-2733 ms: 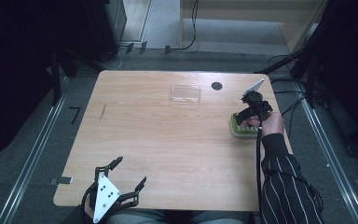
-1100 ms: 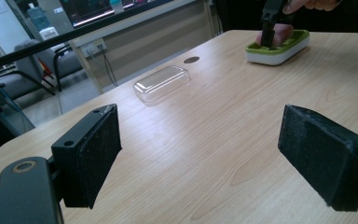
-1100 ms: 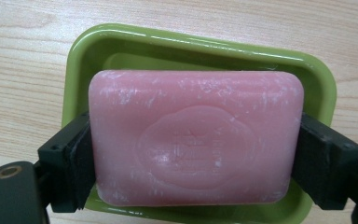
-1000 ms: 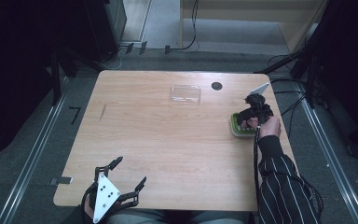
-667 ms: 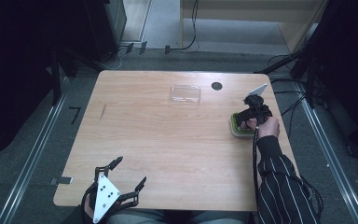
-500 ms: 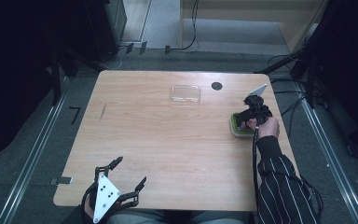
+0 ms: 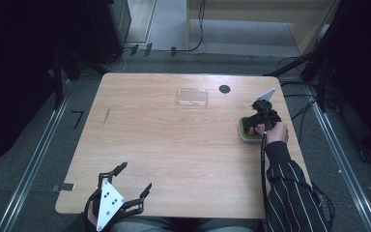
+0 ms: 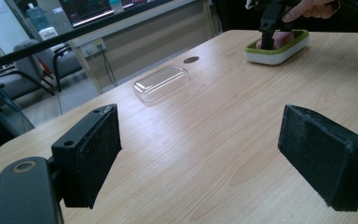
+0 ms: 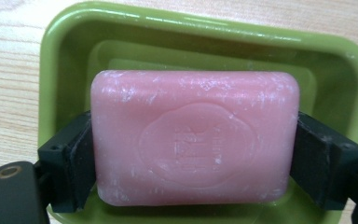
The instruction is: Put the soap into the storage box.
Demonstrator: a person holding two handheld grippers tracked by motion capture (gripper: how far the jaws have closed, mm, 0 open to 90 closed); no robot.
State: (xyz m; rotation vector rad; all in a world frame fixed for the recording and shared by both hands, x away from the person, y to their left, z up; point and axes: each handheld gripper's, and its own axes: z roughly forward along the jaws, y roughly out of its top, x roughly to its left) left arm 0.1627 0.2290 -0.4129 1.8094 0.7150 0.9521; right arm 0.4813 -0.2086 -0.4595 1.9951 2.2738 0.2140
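While dark surrounds the wooden table [image 7: 174, 145], right gripper [image 9: 193, 154] clamps the embossed pink soap bar [image 9: 196, 140] in its green dish [image 9: 205, 32]; left gripper [image 8: 200, 154] gapes wide.

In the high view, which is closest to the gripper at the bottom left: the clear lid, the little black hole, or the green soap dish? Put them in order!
From the left gripper:
1. Clear lid, middle of the far side.
2. Green soap dish, right edge.
3. Black hole, far side, right of the lid; close to the dish's distance.

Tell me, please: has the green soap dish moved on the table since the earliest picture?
Yes. The green soap dish now lies slightly farther from the person, nearer the dark round hole in the table, under the right gripper.
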